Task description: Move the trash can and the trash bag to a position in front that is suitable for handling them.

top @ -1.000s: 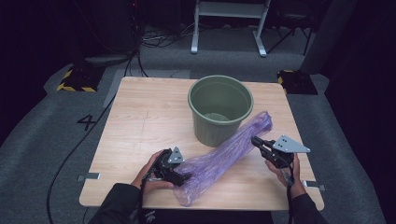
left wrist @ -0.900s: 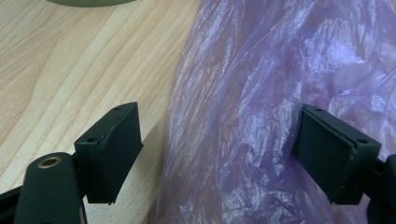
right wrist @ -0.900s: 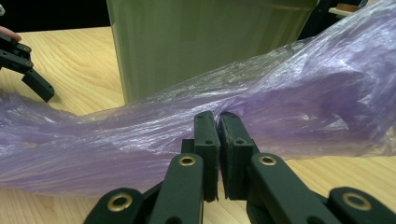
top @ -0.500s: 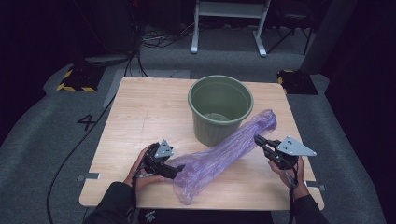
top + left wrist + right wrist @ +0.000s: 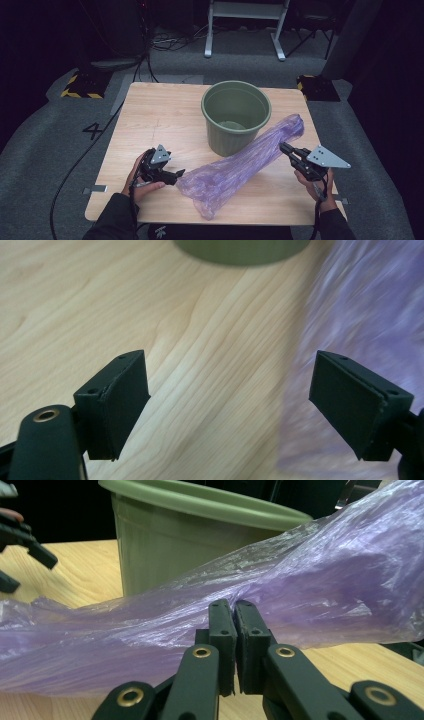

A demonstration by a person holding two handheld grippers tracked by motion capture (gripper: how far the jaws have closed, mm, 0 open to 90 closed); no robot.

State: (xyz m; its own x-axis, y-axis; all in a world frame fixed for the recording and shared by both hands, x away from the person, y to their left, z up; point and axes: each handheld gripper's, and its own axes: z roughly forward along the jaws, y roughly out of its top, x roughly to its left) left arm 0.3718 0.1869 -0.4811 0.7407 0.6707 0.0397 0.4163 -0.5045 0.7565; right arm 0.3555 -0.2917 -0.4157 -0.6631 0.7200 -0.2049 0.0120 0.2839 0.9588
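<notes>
A long, see-through purple plastic bag (image 5: 240, 165) lies slantwise across the wooden table (image 5: 150, 115), its far end resting against a green bucket (image 5: 236, 117). My right gripper (image 5: 284, 147) is shut on the bag's upper edge; in the right gripper view the jaws (image 5: 232, 605) pinch the film (image 5: 325, 570) in front of the bucket (image 5: 170, 545). My left gripper (image 5: 176, 175) sits just left of the bag's near end. Its jaws (image 5: 227, 360) stand wide open over bare wood, with the bag (image 5: 360, 315) beside the right jaw and nothing pressed between them.
The bucket stands upright at the table's middle back, with something pale at its bottom. Bare wood spreads over the left half of the table. Cables, a white stand's legs (image 5: 245, 30) and yellow-black floor blocks (image 5: 80, 85) lie beyond the table edges.
My left gripper has drawn away to the left, off the bag's near end. The bag now stretches longer and flatter toward the front edge. My right gripper has lifted slightly with the bag.
</notes>
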